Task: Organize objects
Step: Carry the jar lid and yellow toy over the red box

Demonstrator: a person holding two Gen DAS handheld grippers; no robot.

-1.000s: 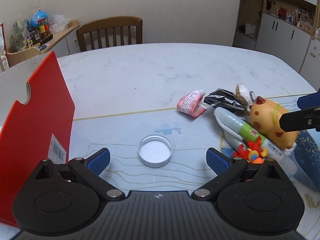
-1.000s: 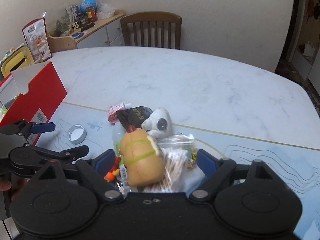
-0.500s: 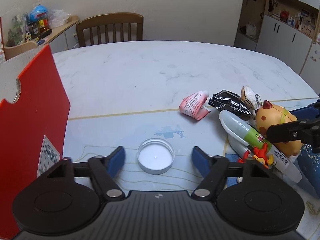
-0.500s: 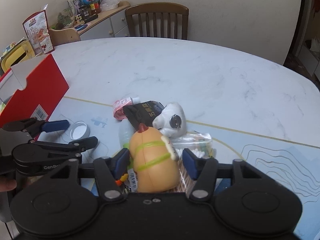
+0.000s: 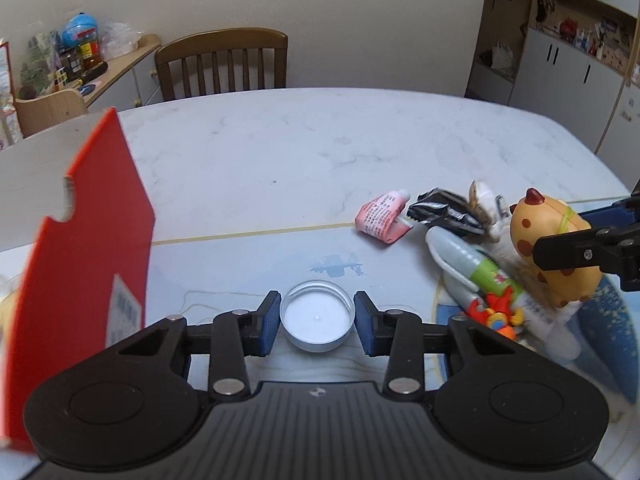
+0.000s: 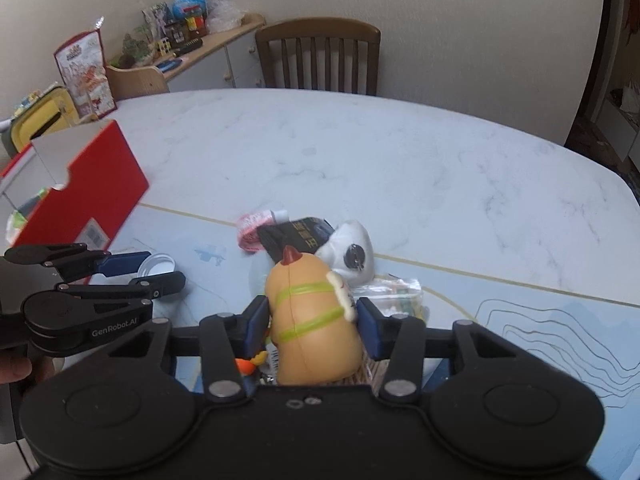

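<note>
On my left wrist view, the white jar lid (image 5: 317, 321) lies open side up on the table (image 5: 280, 152), near its near edge, and my left gripper (image 5: 317, 322) has its 2 blue pads right at the lid's rim on either side, jaws closed on it. On my right wrist view, the hot dog toy (image 6: 314, 316) sits atop the pile toward the near edge, and my right gripper (image 6: 314, 326) has its jaws pressed against the toy's 2 sides, gripping it. Just beyond the toy I see a white plush (image 6: 352, 254), a black packet (image 6: 300, 236) and a pink tube (image 6: 252, 226), all bunched together. A green-labelled bottle (image 5: 484, 276) lies under the toy, with a small red and orange figure (image 5: 494, 312) beside it. A clear bag (image 6: 396, 292) rests to the toy's right. The red box (image 6: 80, 196) stands open at the table's left edge, just beside the lid. A wooden chair (image 6: 320, 58) stands at the far edge.
</note>
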